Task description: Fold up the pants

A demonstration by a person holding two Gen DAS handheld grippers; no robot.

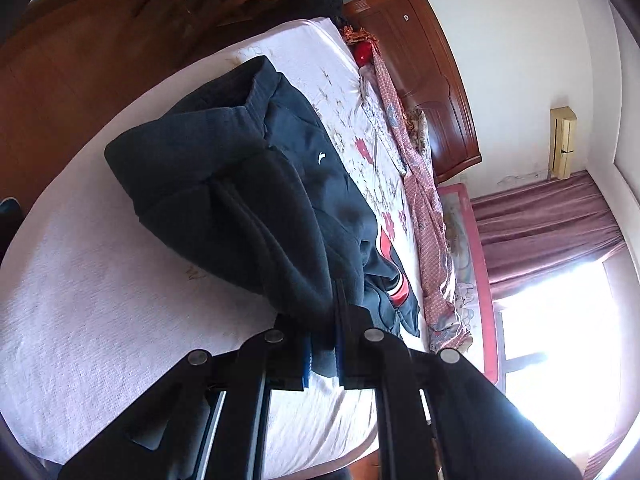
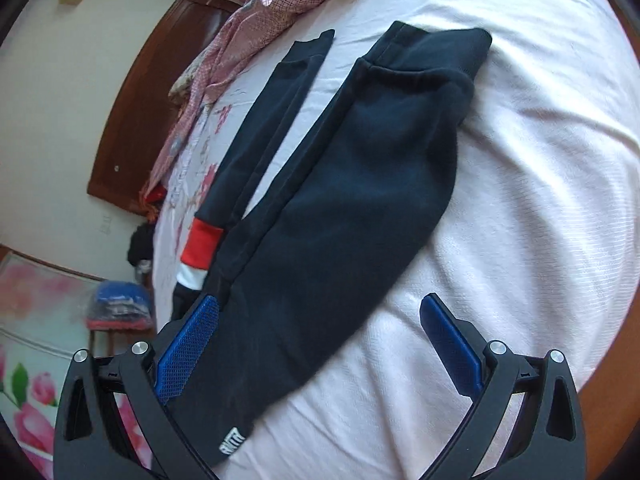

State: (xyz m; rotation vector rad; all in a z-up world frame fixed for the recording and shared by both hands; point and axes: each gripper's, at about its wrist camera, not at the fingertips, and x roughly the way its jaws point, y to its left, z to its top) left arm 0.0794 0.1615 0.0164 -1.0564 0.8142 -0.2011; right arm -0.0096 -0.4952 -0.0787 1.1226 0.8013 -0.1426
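One pair of dark navy pants (image 2: 344, 200) lies on the bed (image 2: 520, 220), its two legs side by side, the nearer one wide and flat, the farther one narrow with a red and white band. A small white logo shows near the waistband in the left view. The left gripper (image 1: 323, 354) pinches a fold of the pants between its two blue pads. The right gripper (image 2: 320, 360) is spread wide above the cloth, holding nothing. One patterned quilt (image 2: 256, 28) lies bunched beside the wooden headboard (image 1: 420, 80).

Bare sheet (image 2: 520, 200) right of pants (image 2: 340, 200); crumpled quilt (image 2: 240, 32) left
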